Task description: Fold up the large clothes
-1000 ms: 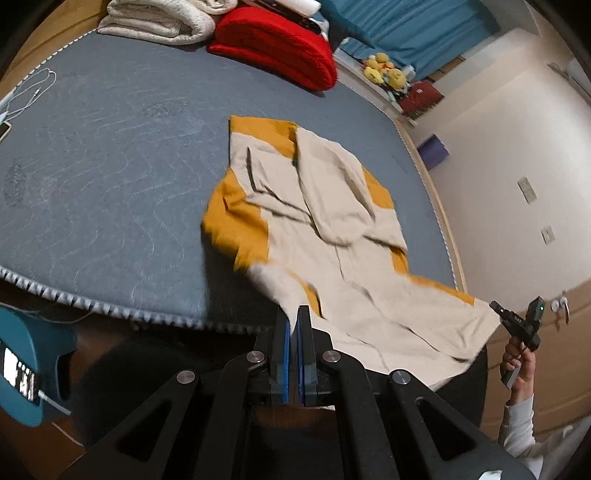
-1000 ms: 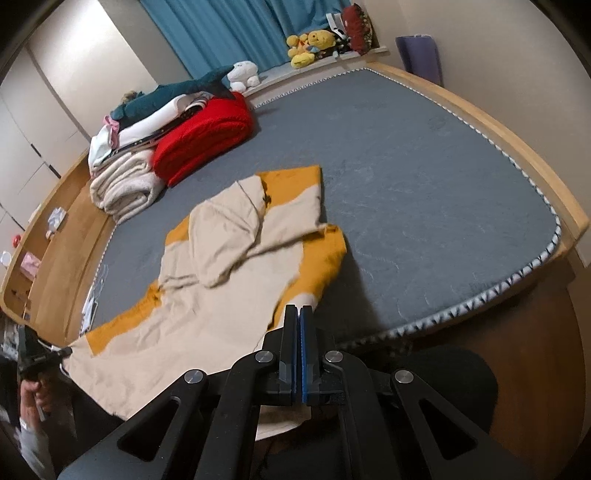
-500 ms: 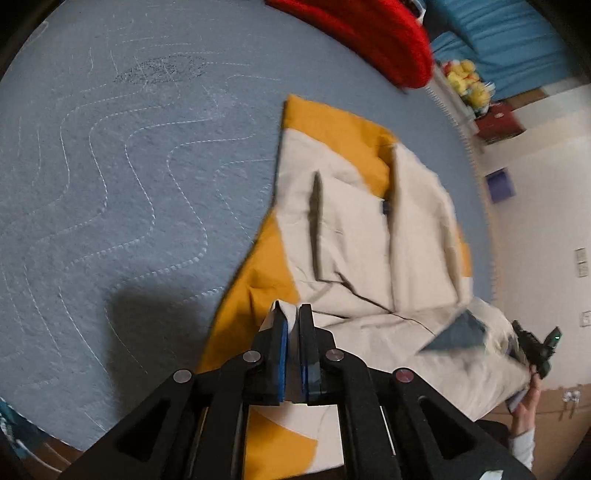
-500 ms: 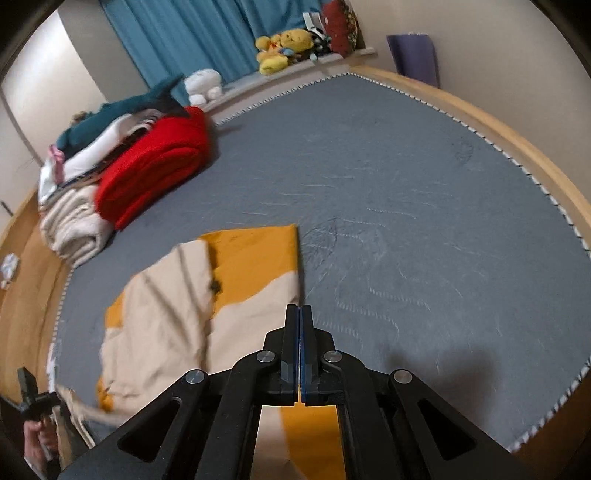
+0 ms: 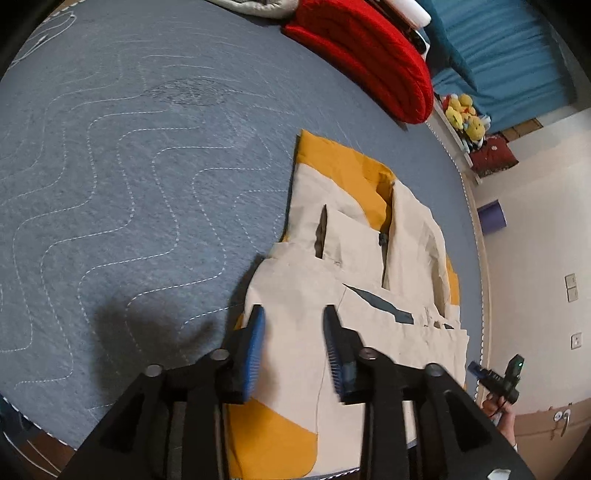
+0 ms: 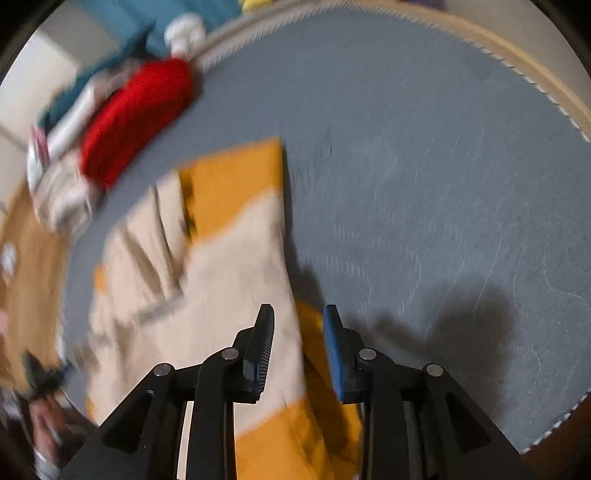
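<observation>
You are holding the left gripper (image 5: 293, 317) above the near end of the cream-and-mustard garment (image 5: 369, 266), its jaws having just been opening; they are standing apart with cream cloth showing between them, and the blue pads (image 5: 255, 347) are not pressing on it. You are holding the right gripper (image 6: 298, 317) over the opposite near corner of the same garment (image 6: 221, 266), its jaws likewise having just been opening and standing released, with a mustard fold and the cloth's edge lying below the gap. The garment is lying on the grey quilted mattress (image 5: 110, 184), its near part doubled over onto the rest, with mustard panels showing at the far end and at the near corner. At the far side of the mattress a red folded blanket (image 5: 369, 55) is resting beside a pale folded one (image 5: 255, 5); yellow plush toys (image 5: 463, 114) are sitting on a ledge beyond it, below a blue curtain (image 5: 498, 55). The right wrist view is blurring, so finer detail there is not readable.
</observation>
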Demonstrator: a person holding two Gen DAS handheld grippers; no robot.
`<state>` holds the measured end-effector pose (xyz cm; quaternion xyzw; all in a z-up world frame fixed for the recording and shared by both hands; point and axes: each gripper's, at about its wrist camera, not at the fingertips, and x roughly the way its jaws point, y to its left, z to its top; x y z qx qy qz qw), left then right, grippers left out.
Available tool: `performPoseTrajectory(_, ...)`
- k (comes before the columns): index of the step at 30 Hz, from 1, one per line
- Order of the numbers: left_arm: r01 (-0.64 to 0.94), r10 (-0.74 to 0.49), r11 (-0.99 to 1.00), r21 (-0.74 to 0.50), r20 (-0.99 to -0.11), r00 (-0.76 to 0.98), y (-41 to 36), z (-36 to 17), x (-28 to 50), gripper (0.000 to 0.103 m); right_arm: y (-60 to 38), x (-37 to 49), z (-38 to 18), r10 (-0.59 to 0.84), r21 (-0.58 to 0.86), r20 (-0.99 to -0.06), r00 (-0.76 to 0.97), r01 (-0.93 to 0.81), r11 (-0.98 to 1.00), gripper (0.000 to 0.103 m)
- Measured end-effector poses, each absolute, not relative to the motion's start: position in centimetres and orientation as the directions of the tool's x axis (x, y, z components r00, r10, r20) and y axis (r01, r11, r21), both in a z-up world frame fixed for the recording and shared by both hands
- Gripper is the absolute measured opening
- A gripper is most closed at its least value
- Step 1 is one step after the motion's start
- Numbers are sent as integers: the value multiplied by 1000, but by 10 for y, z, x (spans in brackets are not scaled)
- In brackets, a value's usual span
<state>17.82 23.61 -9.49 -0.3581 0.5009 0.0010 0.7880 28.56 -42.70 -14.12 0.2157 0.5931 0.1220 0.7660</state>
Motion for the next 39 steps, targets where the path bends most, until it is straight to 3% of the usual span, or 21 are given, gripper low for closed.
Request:
performPoseTrajectory(4,-391,-338,757,-523,-826,451,239,-105,180,48,-416,276,-159,471,486,-861,191,41,873,31)
performPoseTrajectory(9,-404,-327,802,-439,-890,318,226,-130,189,49,-410,271,-168,472,484,-870,144,55,874,37)
performPoseTrajectory(16,-347,-314,850,-396,-910,270,204,-136,199,47,-408,264,-169,518,525,-848,110,47,850,40)
performPoseTrajectory(18,-345,-318,849,-401,-908,273,201,-136,200,44,-409,262,-168,541,549,-834,111,54,834,41)
performPoseTrajectory(25,-333,-306,864,-377,-919,247,200,-140,199,13,-405,257,-166,545,548,-833,98,14,836,43)
performPoseTrajectory(26,-330,-308,864,-381,-918,251,200,-139,198,10,-403,256,-165,542,545,-834,102,3,839,41)
performPoseTrajectory(28,-321,-310,865,-386,-913,265,201,-135,197,6,-399,255,-159,529,529,-841,118,-31,848,14)
performPoseTrajectory(31,-302,-311,861,-409,-894,323,203,-122,195,2,-400,253,-143,527,524,-831,176,-66,849,6)
performPoseTrajectory(36,-267,-300,834,-483,-802,516,214,-81,190,1,-418,250,-96,515,538,-755,406,-64,840,4)
performPoseTrajectory(39,-231,-245,862,-450,-772,587,208,-63,193,1,-412,250,-76,448,466,-733,511,-103,879,4)
